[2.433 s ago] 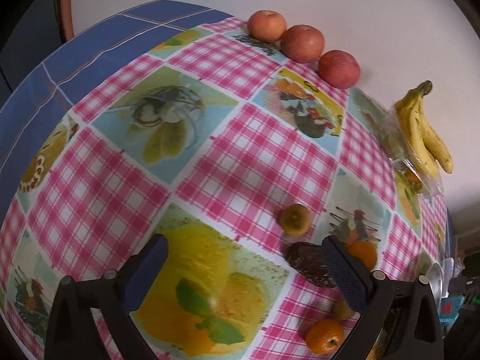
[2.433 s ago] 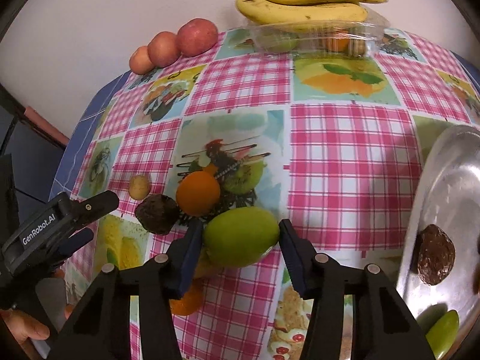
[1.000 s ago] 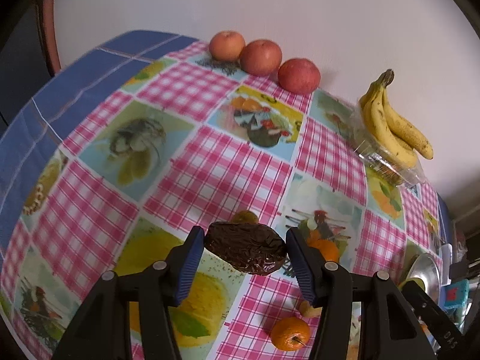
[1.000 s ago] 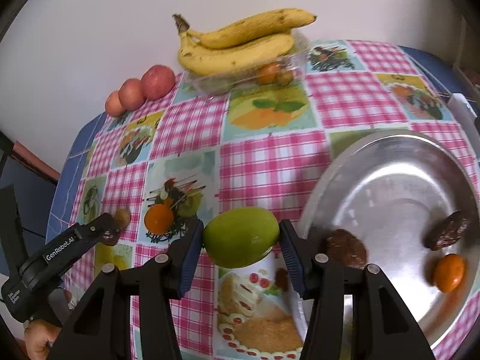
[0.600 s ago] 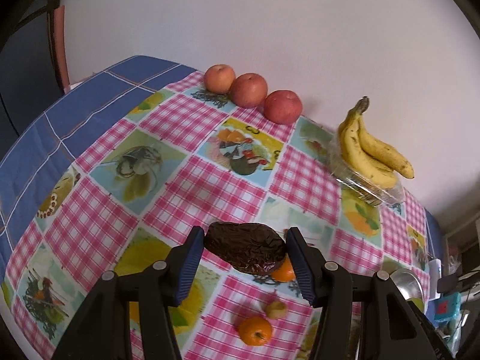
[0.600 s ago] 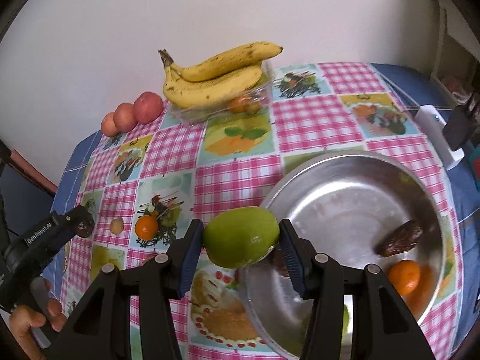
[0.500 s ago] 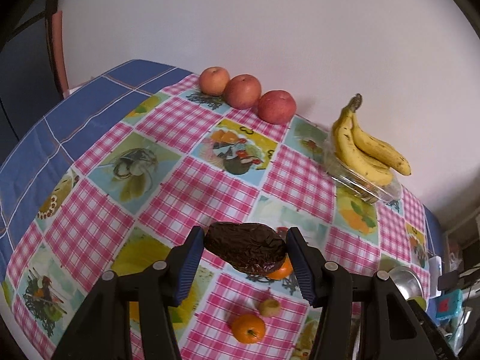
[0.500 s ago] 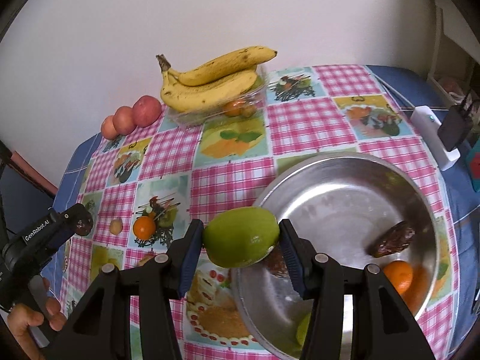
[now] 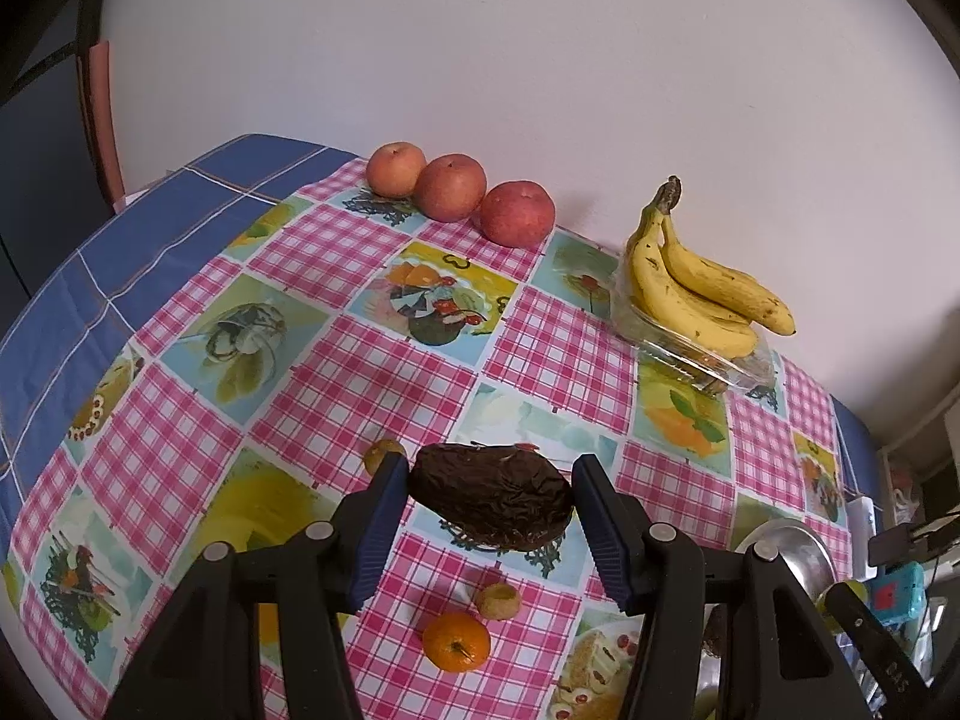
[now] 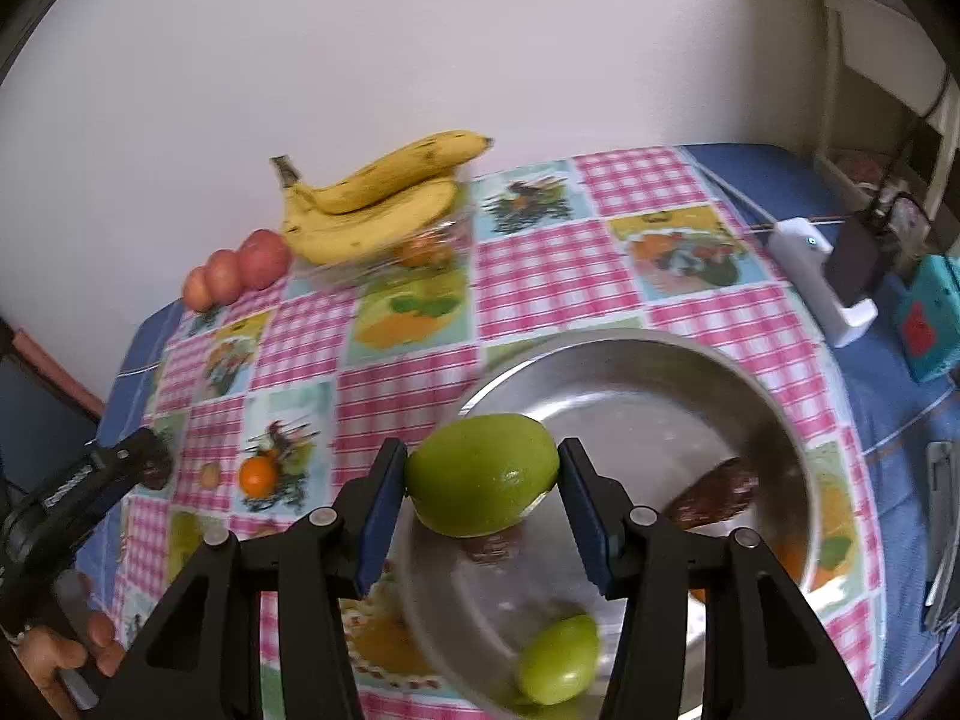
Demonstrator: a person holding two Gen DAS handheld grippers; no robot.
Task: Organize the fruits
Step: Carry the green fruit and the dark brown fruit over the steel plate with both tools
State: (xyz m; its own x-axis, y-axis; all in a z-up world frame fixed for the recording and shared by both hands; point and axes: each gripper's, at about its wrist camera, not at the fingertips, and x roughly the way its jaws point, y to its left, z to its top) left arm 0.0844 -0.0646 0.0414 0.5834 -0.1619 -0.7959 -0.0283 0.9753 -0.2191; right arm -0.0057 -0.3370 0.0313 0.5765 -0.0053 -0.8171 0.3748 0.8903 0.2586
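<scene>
My left gripper (image 9: 489, 495) is shut on a dark wrinkled fruit (image 9: 492, 504) and holds it above the checked tablecloth. Below it lie an orange (image 9: 456, 641) and two small yellowish fruits (image 9: 498, 600) (image 9: 381, 455). My right gripper (image 10: 483, 474) is shut on a green fruit (image 10: 483, 474) and holds it over the near left rim of the steel bowl (image 10: 774, 414). In the bowl lie another green fruit (image 10: 558, 667), a dark fruit (image 10: 714, 498) and an orange, partly hidden by the gripper. The left gripper also shows in the right wrist view (image 10: 150, 462).
Three apples (image 9: 456, 189) stand in a row at the wall. Bananas (image 9: 696, 291) lie on a clear plastic box (image 9: 702, 363). A white charger (image 10: 822, 282) and a teal box (image 10: 927, 318) stand at the table's right edge. The bowl's rim shows in the left wrist view (image 9: 798, 546).
Both grippers have risen and drawn back with their fruits. The right gripper has moved right, and the green fruit now hangs over the bowl's rim.
</scene>
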